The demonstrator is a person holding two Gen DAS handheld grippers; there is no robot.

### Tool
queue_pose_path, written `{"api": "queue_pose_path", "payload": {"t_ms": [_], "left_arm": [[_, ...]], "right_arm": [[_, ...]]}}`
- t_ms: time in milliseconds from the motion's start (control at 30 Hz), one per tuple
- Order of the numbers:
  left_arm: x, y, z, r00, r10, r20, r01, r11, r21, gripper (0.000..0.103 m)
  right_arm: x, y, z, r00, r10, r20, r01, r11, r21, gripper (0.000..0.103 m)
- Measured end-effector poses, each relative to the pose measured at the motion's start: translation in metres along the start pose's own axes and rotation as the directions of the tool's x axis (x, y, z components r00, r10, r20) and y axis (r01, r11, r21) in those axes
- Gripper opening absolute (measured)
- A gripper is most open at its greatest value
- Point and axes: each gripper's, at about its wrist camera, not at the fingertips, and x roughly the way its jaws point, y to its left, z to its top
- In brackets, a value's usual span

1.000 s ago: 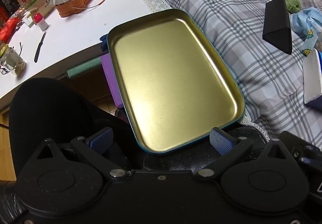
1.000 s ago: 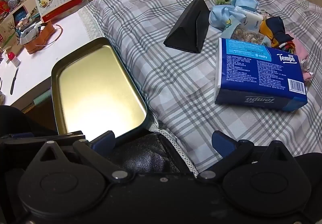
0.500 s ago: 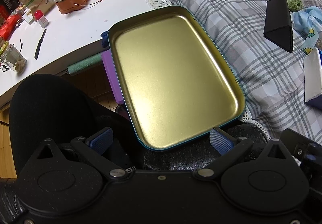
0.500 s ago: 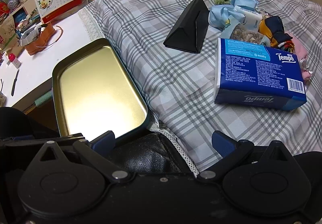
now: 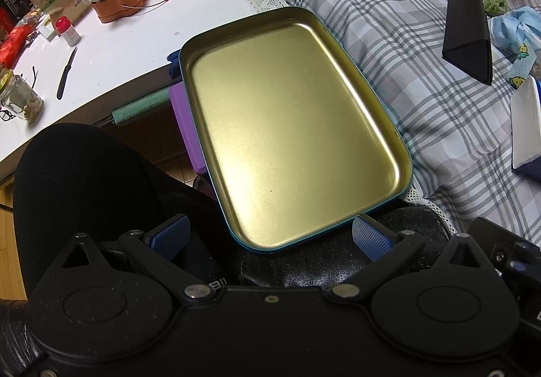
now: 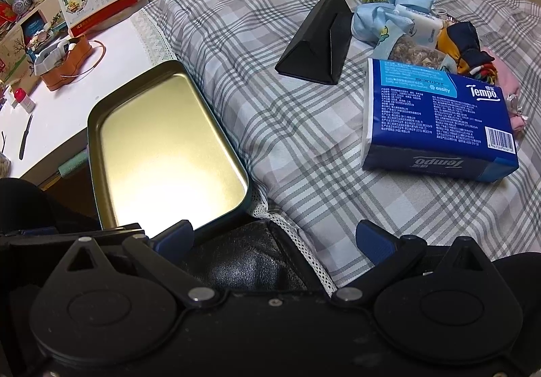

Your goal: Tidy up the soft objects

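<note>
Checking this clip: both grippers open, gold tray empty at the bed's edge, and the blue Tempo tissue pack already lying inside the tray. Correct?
Not quite. The Tempo tissue pack is not in the tray; the right wrist view shows it lying on the plaid bedspread, apart from the tray. The rest holds: left gripper and right gripper are open, tray empty.

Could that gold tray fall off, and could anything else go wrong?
It might. The tray sits at the bed's edge, with one side past the blanket over the gap beside the desk, so a bump could tip it. Both the left gripper and the right gripper are open and holding nothing. The soft things lie in a tangled pile behind the tissue pack, so one grab may drag out extras.
</note>
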Motion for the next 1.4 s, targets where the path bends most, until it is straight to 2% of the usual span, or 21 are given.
{"api": "queue_pose_path", "payload": {"t_ms": [1133, 1400], "left_arm": [[0.0067, 0.0085, -0.001, 1.0, -0.011, -0.019, 0.01, 0.999, -0.037, 0.099], [0.0047, 0.0069, -0.0003, 1.0, -0.022, -0.001, 0.022, 0.999, -0.029, 0.099]], "right_arm": [[0.004, 0.0025, -0.0012, 1.0, -0.002, -0.025, 0.001, 1.0, -0.008, 0.103], [0.0047, -0.0018, -0.0025, 1.0, -0.012, -0.023, 0.012, 1.0, -0.005, 0.103]]}}
